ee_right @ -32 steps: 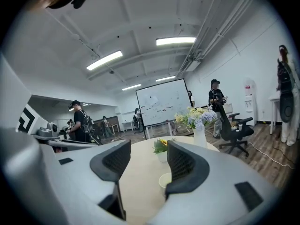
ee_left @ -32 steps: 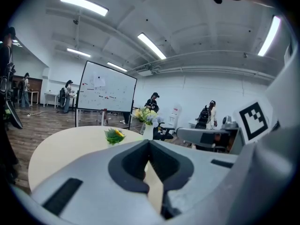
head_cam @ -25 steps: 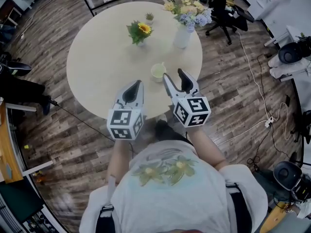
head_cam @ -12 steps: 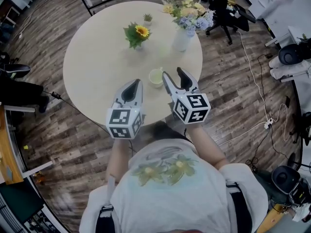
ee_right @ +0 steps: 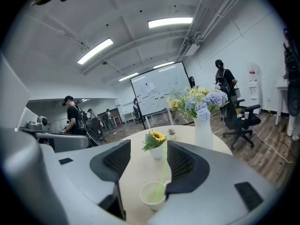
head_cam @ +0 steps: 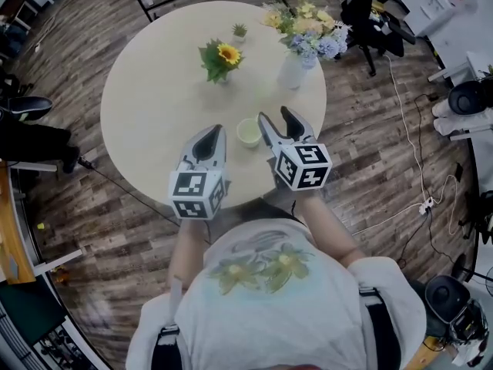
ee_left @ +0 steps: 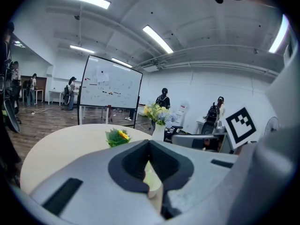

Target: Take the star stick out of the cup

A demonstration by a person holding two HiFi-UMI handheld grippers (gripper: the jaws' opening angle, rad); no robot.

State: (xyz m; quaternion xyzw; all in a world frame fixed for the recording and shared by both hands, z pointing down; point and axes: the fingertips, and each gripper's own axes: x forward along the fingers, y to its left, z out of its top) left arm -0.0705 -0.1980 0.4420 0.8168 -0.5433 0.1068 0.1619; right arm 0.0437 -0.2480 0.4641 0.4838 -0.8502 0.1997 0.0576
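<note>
Both left gripper [ee_left: 149, 144] fingers touch; right gripper [ee_right: 147, 161] fingers stand apart near cup [ee_right: 153, 192].

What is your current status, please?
Left tool shut, empty. Right tool open at the cup. Star stick in cup, not gripped. Nothing in the way.

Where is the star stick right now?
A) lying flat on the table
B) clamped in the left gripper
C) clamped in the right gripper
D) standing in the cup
D: the right gripper view shows the stick leaning in the cup, ahead of the right gripper, whose jaws stand apart and empty.
</note>
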